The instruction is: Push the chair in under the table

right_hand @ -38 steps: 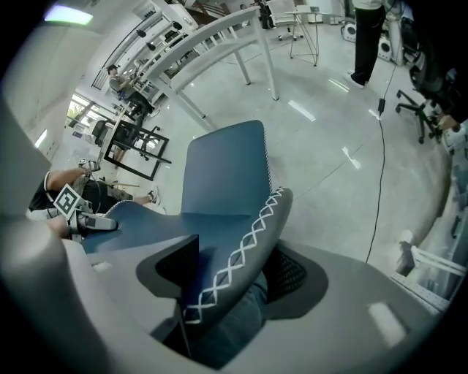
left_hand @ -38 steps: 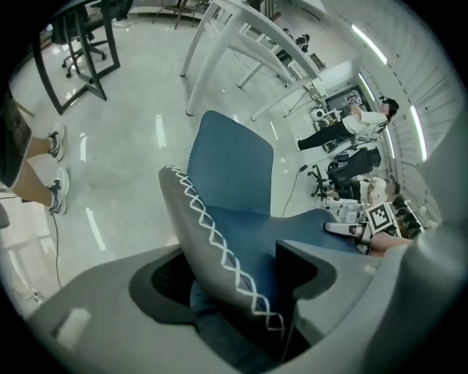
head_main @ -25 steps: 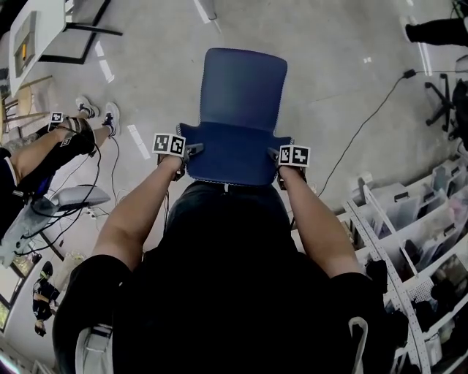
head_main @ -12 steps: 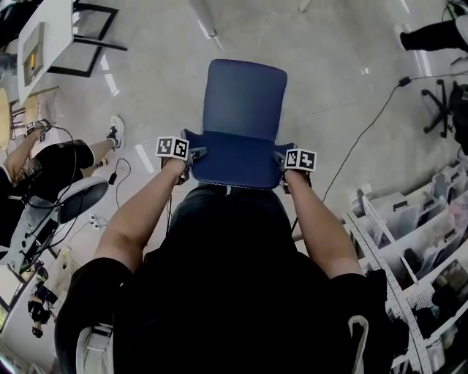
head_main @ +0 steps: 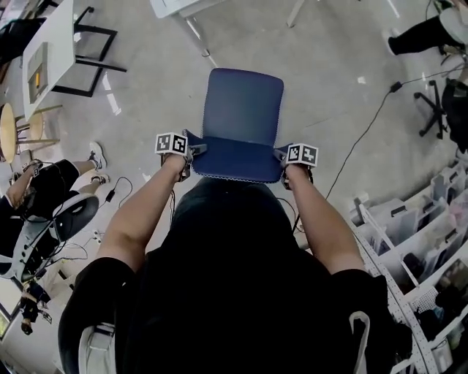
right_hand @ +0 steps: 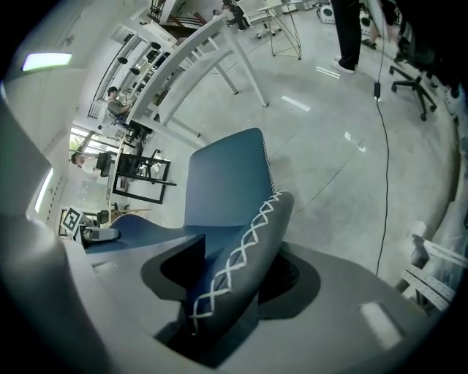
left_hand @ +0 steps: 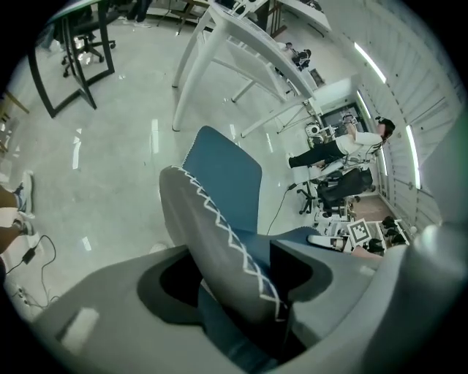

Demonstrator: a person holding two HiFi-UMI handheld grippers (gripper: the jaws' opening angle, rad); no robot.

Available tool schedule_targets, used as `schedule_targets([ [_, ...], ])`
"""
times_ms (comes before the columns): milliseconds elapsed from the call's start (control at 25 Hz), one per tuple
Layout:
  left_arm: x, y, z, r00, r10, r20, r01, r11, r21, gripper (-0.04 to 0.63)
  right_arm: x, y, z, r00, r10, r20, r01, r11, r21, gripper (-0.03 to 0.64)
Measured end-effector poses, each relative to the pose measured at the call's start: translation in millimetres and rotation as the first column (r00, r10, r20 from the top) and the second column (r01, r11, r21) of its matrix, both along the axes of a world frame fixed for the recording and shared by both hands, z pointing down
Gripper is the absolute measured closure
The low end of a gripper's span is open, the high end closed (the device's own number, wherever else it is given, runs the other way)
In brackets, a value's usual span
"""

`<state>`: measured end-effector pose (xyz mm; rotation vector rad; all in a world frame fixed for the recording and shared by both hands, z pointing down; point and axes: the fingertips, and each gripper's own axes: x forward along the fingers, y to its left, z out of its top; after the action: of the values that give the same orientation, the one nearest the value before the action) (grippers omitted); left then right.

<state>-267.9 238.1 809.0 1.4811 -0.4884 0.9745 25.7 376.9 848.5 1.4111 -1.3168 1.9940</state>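
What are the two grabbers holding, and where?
Both hold the blue chair: the left gripper clamps the left edge of its backrest, the right gripper the right edge.

head: steeply down | gripper views: close along jaws | shared: chair [head_main: 243, 109]

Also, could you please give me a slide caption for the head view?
Left gripper and right gripper clamp the backrest edges of the blue chair, white table ahead.

floor [head_main: 336, 66]: grey (glossy) | blue chair [head_main: 243, 109] stands on it | black cable [head_main: 363, 131], seemingly loose
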Motion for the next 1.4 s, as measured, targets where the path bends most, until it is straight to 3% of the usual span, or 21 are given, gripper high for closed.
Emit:
schedule_targets([
  [240, 29, -21, -8, 1.0, -0.003, -0.022, 0.003, 1.0, 0.008, 0.314, 23, -8, -8, 1.0, 0.025, 0.0, -0.025, 1.0, -0.004, 0.367],
  [520, 31, -50, -11, 0.999, -0.015, -0.028, 0.015, 1.0, -0.026, 0.314, 25, -38, -18, 0.999, 0.049, 0.008, -0.049, 0.999, -0.015, 0.367],
  [960, 58, -134, -21, 0.999, 0.009, -0.048, -0.012, 0.998, -0.067, 0.313, 46, -112, -33, 0.997, 0.077, -0.003, -0.077, 0.996, -0.05, 0.365],
  [1400, 84, -219, -28, 0.997, 0.034, -0.069, -0.038, 0.998, -0.059, 0.311, 75, -200, -44, 0.995, 0.092, -0.022, -0.093, 0.995, -0.03, 0.365],
])
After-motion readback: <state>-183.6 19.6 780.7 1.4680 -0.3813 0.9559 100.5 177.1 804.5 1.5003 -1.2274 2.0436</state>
